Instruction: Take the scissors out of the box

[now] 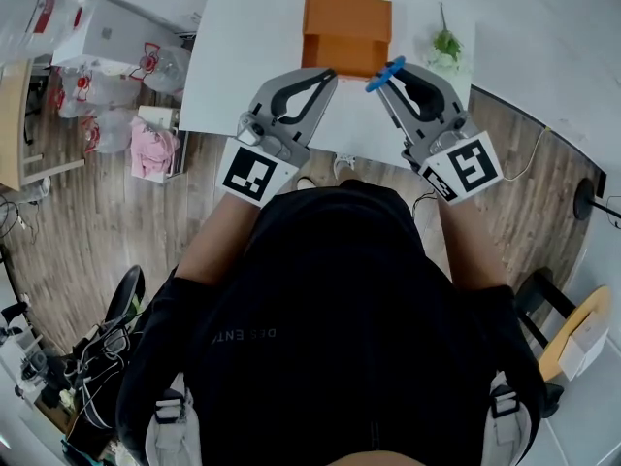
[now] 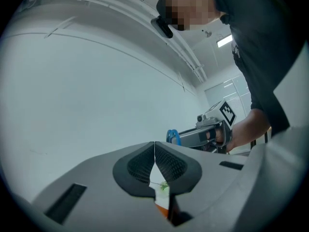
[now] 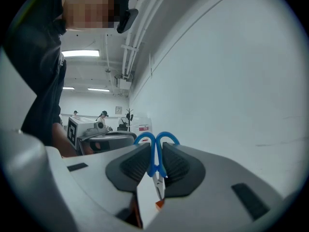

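An open orange box (image 1: 346, 32) stands at the far middle of the white table (image 1: 238, 76). My right gripper (image 1: 384, 75) is raised in front of the box and shut on the scissors (image 1: 386, 73). In the right gripper view their blue handles (image 3: 155, 146) stick up between the pads and the blades (image 3: 160, 186) hang down. My left gripper (image 1: 327, 74) is held level beside it, near the box's front left, with its jaws shut and nothing between them. From the left gripper (image 2: 154, 145) view I see the right gripper (image 2: 205, 133) with the blue handles (image 2: 173, 136) at its tip.
A small green plant (image 1: 445, 45) sits on the table right of the box. Bags and boxes (image 1: 112, 66) crowd the wooden floor to the left. A stool (image 1: 572, 333) stands at the lower right. A white wall lies ahead of both grippers.
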The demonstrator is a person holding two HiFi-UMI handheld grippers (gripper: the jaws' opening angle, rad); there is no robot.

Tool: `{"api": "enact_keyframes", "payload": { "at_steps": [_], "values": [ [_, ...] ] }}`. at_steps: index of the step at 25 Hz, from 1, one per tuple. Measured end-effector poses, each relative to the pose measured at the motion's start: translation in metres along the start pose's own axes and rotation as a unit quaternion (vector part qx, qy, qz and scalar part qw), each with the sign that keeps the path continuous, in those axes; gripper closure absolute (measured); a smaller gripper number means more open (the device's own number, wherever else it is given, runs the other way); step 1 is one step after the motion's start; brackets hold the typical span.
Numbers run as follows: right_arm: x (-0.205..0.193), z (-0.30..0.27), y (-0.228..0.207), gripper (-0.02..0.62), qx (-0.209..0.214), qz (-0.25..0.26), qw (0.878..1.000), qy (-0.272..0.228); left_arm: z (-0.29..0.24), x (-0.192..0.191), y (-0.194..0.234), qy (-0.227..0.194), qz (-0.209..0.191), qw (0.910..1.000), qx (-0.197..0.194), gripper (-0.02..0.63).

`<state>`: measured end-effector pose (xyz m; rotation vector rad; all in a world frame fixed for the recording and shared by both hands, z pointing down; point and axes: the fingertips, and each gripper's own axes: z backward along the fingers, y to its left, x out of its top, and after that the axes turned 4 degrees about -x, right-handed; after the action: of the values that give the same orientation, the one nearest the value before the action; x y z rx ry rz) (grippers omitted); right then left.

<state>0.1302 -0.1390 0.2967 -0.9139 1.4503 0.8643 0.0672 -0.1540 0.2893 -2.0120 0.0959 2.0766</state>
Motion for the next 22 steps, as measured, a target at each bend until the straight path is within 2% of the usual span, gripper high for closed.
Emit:
{"api": "enact_keyframes", "payload": {
  "at_steps": [10, 22],
  "values": [
    [0.0105, 0.0054, 0.0046, 0.511, -0.004, -0.017, 1.0, -0.024, -0.0022, 0.0014, -0.0058, -0.001, 0.0, 1.0, -0.009, 0.586],
    [0.0058, 0.0062, 0.0068, 0.511, -0.007, -0.027, 0.999, -0.024, 0.0008, -0.0012, -0.0065, 0.002, 0.005, 1.0, -0.002, 0.586]
  ]
}}
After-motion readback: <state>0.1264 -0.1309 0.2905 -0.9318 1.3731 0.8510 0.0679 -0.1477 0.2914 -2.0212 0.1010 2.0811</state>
